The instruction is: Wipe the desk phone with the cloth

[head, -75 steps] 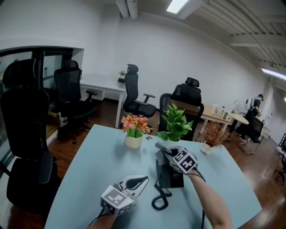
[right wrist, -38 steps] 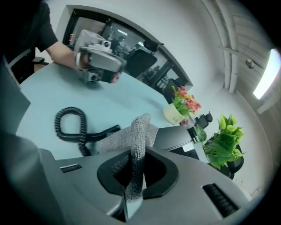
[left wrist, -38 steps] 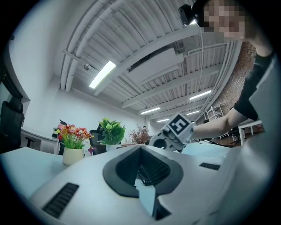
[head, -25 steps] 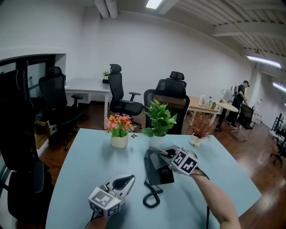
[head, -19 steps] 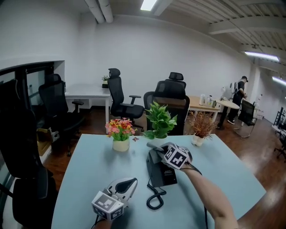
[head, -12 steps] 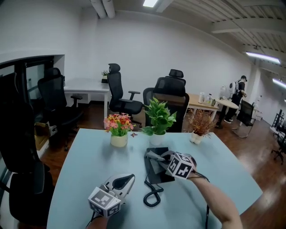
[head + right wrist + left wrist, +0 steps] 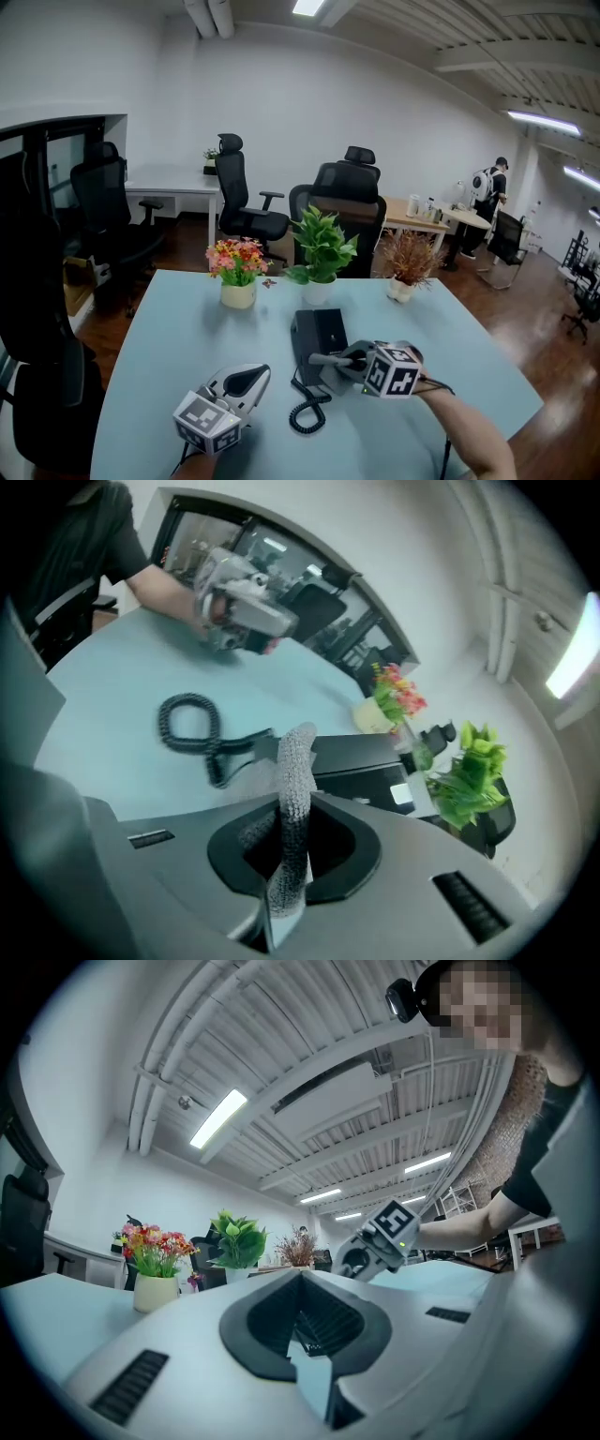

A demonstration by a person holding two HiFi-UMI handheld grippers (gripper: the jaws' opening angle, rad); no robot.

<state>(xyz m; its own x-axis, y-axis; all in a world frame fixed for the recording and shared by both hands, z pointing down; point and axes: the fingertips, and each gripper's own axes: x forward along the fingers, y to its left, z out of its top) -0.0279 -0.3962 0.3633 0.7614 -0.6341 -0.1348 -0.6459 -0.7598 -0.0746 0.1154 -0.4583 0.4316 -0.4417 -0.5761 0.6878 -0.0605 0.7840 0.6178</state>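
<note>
We hold L tongs (image 7: 242,380) closed, empty, low over tabletop (image 7: 169,319). Phone (image 7: 316,330) sits mid-tabletop. Our R tongs (image 7: 325,359), pinching cloth (image 7: 294,780), have slid from its far end to its near edge, so one pass prob. done.

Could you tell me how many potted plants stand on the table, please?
3: the flower pot at left, the green plant in the middle, the dried plant at right; none seems hidden.

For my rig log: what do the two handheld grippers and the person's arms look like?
The left gripper and right gripper are smooth pale-grey shells with dark jaw recesses; each bears a cube of black-and-white square markers. A thin dark cable trails from the right one, whose forearm is unsleeved.
</note>
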